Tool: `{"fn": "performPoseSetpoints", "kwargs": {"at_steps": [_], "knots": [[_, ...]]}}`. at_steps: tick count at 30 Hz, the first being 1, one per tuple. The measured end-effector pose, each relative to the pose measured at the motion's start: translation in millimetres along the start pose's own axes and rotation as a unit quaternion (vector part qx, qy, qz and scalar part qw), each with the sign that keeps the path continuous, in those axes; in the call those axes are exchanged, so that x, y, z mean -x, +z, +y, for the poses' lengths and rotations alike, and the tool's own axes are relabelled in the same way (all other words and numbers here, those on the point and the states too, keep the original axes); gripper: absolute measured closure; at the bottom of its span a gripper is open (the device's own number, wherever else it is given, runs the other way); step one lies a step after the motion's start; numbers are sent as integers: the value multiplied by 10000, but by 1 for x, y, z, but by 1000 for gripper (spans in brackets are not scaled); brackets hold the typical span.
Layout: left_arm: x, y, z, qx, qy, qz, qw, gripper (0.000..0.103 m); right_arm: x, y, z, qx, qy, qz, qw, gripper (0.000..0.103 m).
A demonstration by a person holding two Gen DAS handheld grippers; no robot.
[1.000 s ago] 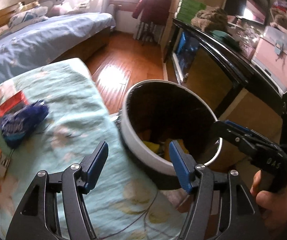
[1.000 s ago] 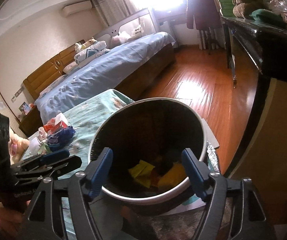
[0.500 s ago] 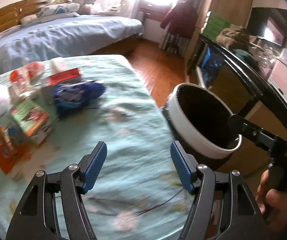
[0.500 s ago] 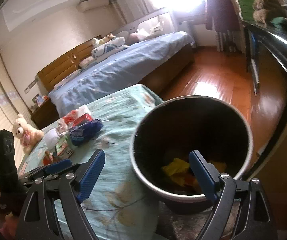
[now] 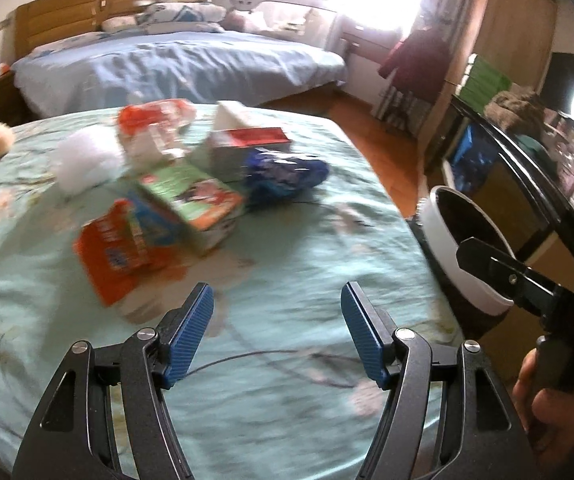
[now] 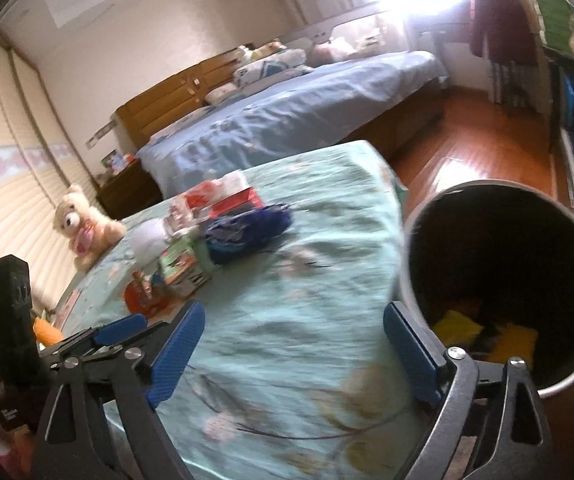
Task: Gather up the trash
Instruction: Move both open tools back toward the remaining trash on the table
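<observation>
Trash lies heaped on the green floral tablecloth (image 5: 307, 248): an orange packet (image 5: 115, 248), a green and orange carton (image 5: 195, 200), a red-topped box (image 5: 251, 144), a blue wrapper (image 5: 283, 176) (image 6: 247, 232) and white tissue (image 5: 83, 160). My left gripper (image 5: 277, 336) hovers open over bare cloth, short of the orange packet. My right gripper (image 6: 293, 354) is empty and its jaws are opening, above the table edge. The white-rimmed bin (image 6: 503, 276) (image 5: 459, 240) stands right of the table, with yellow scraps (image 6: 455, 324) inside.
A plush bear (image 6: 83, 224) sits at the table's far left. A blue-covered bed (image 6: 287, 120) lies behind, with wooden floor (image 6: 483, 140) beside it. A dark desk (image 5: 527, 160) with clutter runs along the right. A hand (image 5: 539, 392) holds the right gripper's handle.
Both grippers swung left, away from the bin and over the table toward the trash pile. The right jaws spread wider. The bin slid to the right edge of both views.
</observation>
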State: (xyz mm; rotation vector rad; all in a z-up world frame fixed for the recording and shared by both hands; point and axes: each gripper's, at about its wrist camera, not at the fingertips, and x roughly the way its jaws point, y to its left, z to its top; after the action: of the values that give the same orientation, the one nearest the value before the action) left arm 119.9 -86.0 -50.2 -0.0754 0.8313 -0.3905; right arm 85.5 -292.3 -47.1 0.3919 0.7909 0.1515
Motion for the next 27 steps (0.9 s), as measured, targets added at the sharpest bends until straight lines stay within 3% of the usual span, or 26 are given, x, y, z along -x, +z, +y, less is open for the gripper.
{"fn": "performPoseSetpoints", "kwargs": {"at_steps": [20, 27], "knots": [[-2, -2, 89, 652, 747, 129, 9950, 35, -65, -11, 56, 504, 518, 610, 9955, 11], [-21, 6, 104, 733, 648, 240, 9949, 35, -79, -7, 61, 504, 555, 688, 9948, 11]]}}
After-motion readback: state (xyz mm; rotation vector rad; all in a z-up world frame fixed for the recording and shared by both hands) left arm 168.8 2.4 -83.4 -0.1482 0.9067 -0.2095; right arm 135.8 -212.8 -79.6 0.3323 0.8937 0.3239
